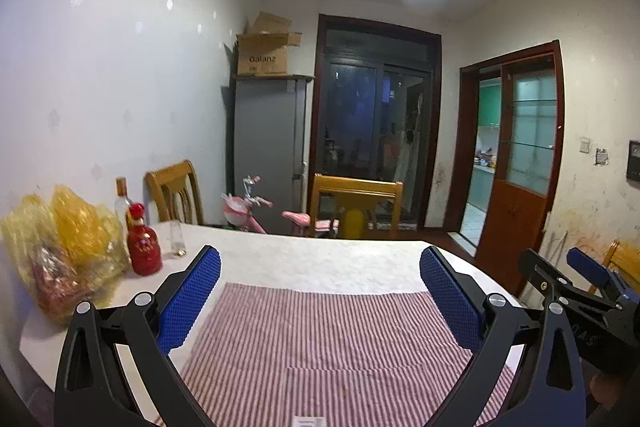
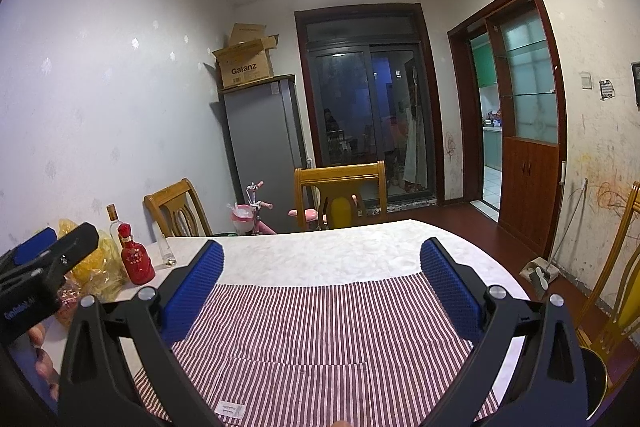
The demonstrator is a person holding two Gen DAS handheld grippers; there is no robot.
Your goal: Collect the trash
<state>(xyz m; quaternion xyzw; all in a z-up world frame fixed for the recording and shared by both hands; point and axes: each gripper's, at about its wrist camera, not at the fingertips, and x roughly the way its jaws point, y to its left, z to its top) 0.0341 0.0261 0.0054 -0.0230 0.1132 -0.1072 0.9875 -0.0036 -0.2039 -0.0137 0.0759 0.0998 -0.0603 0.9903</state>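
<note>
My left gripper (image 1: 320,259) is open and empty, held above a red-and-white striped cloth (image 1: 320,339) on the white table (image 1: 320,255). My right gripper (image 2: 322,255) is also open and empty above the same cloth (image 2: 320,339). The right gripper shows at the right edge of the left wrist view (image 1: 576,283); the left gripper shows at the left edge of the right wrist view (image 2: 48,267). A crumpled yellow plastic bag (image 1: 68,247) lies at the table's left, also in the right wrist view (image 2: 96,267). No loose trash shows on the cloth.
A red bottle (image 1: 143,247), a clear bottle (image 1: 122,203) and a small glass (image 1: 176,239) stand beside the bag. Wooden chairs (image 1: 356,203) stand at the far side, with a pink child's bike (image 1: 248,207) and a grey fridge (image 1: 268,147) behind. Another chair (image 2: 616,287) stands at the right.
</note>
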